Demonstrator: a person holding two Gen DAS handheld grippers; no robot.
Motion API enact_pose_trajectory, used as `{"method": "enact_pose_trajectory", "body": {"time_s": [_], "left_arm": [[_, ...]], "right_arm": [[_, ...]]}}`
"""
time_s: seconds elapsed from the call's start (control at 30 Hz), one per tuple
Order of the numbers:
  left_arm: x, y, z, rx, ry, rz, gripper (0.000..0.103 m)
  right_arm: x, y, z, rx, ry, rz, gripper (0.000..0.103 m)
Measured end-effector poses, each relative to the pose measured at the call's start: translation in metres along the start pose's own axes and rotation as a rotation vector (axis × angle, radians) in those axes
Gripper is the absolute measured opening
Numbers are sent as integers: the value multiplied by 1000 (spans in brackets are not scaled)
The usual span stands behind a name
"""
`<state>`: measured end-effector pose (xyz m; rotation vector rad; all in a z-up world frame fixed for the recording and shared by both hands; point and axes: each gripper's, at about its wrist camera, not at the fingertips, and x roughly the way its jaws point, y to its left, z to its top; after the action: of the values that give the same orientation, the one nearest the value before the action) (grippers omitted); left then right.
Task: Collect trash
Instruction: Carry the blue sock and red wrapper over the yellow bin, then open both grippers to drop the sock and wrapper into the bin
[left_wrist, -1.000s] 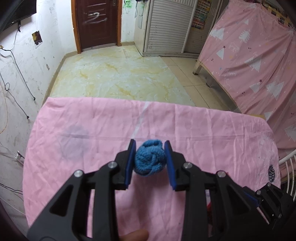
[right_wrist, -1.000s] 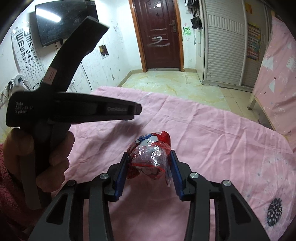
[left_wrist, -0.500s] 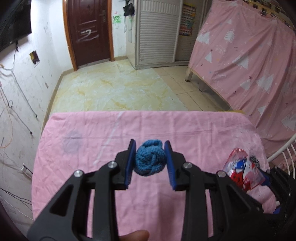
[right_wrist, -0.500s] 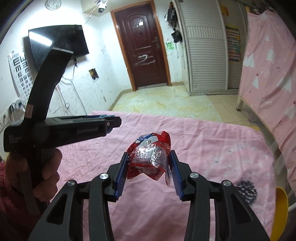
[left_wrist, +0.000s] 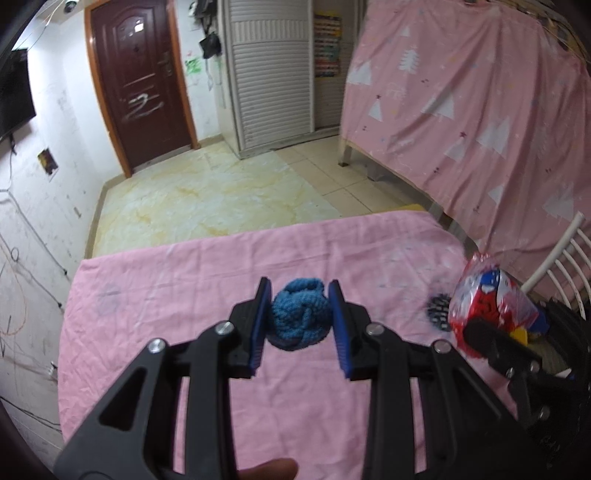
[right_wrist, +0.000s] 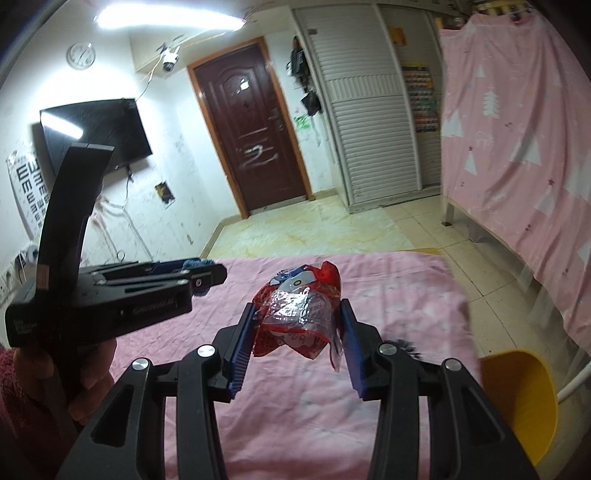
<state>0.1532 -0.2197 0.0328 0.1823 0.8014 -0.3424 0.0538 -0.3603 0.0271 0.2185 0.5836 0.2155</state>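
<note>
Both hands had swung toward the right end of the pink-sheeted table (left_wrist: 184, 387) since a second before, lifting a little — the yellow bin (right_wrist: 517, 398) now showed at the lower right of the right wrist view, where none was seen earlier. Neither grip had changed.

The left gripper (left_wrist: 299, 325) was pinching a blue knotted rope ball (left_wrist: 300, 318) between its blue pads, held clear above the sheet. The right gripper (right_wrist: 297, 332) was clamped on a crumpled red snack wrapper (right_wrist: 297, 312), also off the table and just short of the bin.

The ball looked soft, light and springy; its woven surface should give the pads good purchase, and a squeeze across its middle, as here, seemed the safest hold. The wrapper looked nearly weightless, thin and slick — it would crush, not break, yet foil like that could slide out if only a loose edge were caught. Gripping the bunched body, as it was held, seemed wiser than taking the dangling clear flap at its lower right.
</note>
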Motion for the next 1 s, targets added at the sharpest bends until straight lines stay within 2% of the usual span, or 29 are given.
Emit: {"method": "enact_pose_trajectory", "body": {"time_s": [0.3, 0.6, 0.83, 1.0], "left_arm": [[-7, -62, -1, 84, -9, -52, 30], [-2, -127, -3, 153, 11, -137, 30], [7, -174, -8, 178, 61, -248, 30], [13, -199, -11, 198, 84, -301, 30]], "right_arm": [[-50, -59, -10, 98, -85, -57, 37], [-90, -126, -26, 190, -138, -150, 37], [-102, -170, -42, 254, -143, -223, 37], [-100, -194, -54, 294, -126, -245, 38]]}}
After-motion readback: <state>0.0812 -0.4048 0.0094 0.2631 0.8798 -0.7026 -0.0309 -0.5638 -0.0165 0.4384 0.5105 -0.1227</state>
